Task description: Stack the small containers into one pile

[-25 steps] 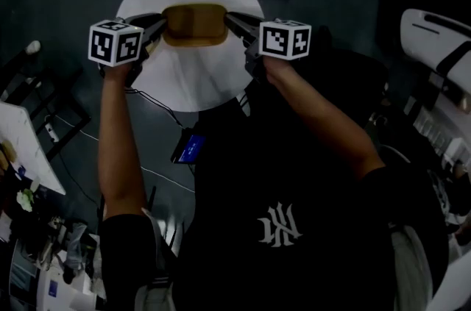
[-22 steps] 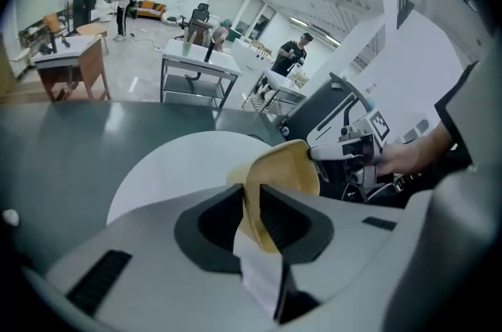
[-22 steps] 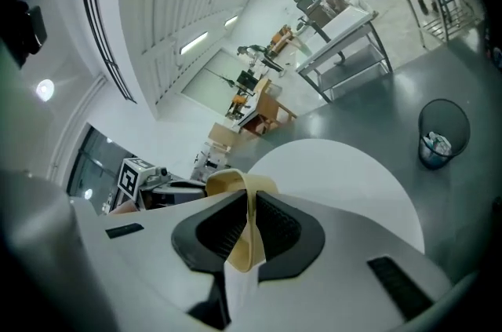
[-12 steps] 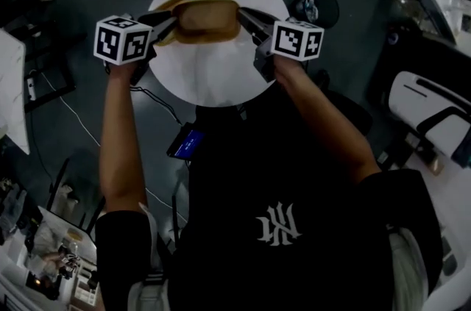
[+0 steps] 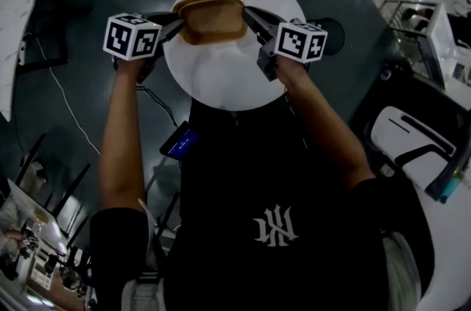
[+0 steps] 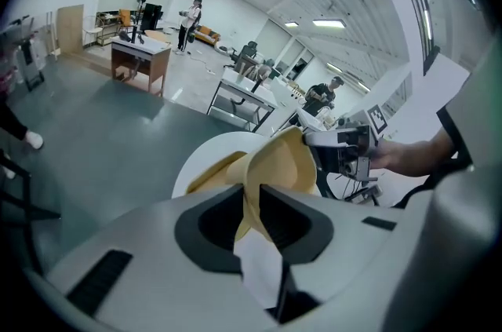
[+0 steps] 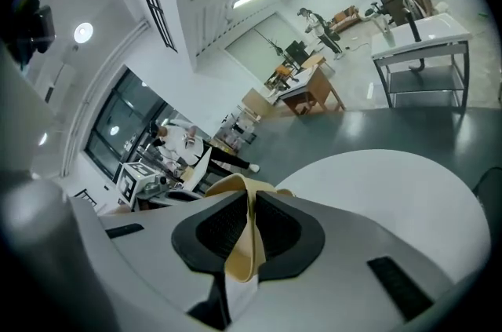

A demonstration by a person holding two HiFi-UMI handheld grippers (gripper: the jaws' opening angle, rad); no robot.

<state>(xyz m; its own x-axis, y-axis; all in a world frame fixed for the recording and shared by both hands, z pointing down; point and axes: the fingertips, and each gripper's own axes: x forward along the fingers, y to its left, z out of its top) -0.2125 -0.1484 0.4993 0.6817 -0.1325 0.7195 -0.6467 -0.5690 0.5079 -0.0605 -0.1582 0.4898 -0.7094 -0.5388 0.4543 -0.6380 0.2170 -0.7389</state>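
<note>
Container [image 5: 215, 19] carried by both ends over a round white counter [image 5: 221, 85].
The tan container hangs over the counter's 12 o'clock portion, long side across the head view. The left gripper [image 5: 175, 26], at the container's 9 o'clock, has its fingers clenched on the thin rim, having just tightened a little. The right gripper [image 5: 250, 15], at 3 o'clock, pinches the opposite rim, the wall squeezed flat between its fingers. A second container [image 5: 193, 1], also tan, peeks out at the first one's 11 o'clock, mostly covered by it; whether the two touch cannot be told. The person's forearms [image 5: 121, 140] reach in from 6 o'clock.
</note>
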